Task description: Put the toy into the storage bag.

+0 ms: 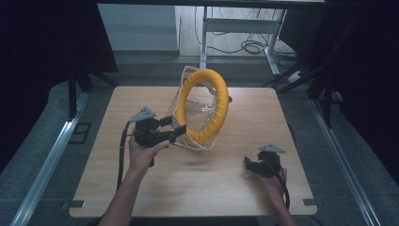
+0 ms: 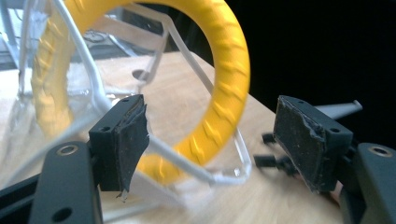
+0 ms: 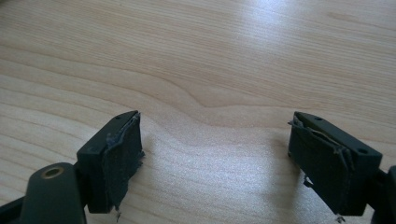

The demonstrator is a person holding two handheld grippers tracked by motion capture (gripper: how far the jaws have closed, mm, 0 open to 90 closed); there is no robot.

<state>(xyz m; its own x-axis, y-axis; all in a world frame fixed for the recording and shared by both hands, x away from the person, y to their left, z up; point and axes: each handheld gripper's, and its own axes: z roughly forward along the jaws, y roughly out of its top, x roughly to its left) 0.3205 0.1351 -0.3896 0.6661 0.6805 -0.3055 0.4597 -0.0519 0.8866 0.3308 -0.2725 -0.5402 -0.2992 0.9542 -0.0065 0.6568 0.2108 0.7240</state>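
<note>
Ring stands on edge just ahead of the open left claw

Ring [image 1: 203, 106], yellow and ribbed, stands upright on its edge inside a clear plastic case [image 1: 188, 136] near the middle of the desk [image 1: 226, 188]. It sits just beyond the tips of the left claw [image 1: 173, 128], slightly to that claw's right in the high view. The left claw's jaws stand wide apart and hold nothing. In the left gripper view, a clear bar of the case [image 2: 177, 158] crosses the gap between them without either pad pressing on it.

The hoop's flat face turns toward the left claw, so its hole opens roughly along the claw's line of reach, and its plane runs up and across. Its lower arc [image 2: 205, 140] lies closest to the jaws.

The right claw [image 1: 256, 165] rests on the desk well apart from the ring, toward the near right, jaws spread over bare wood [image 3: 201, 70] and gripping nothing. The left hand [image 1: 143, 153] is plainly the nearer one for any coming grasp, likely at the case's near edge.
</note>
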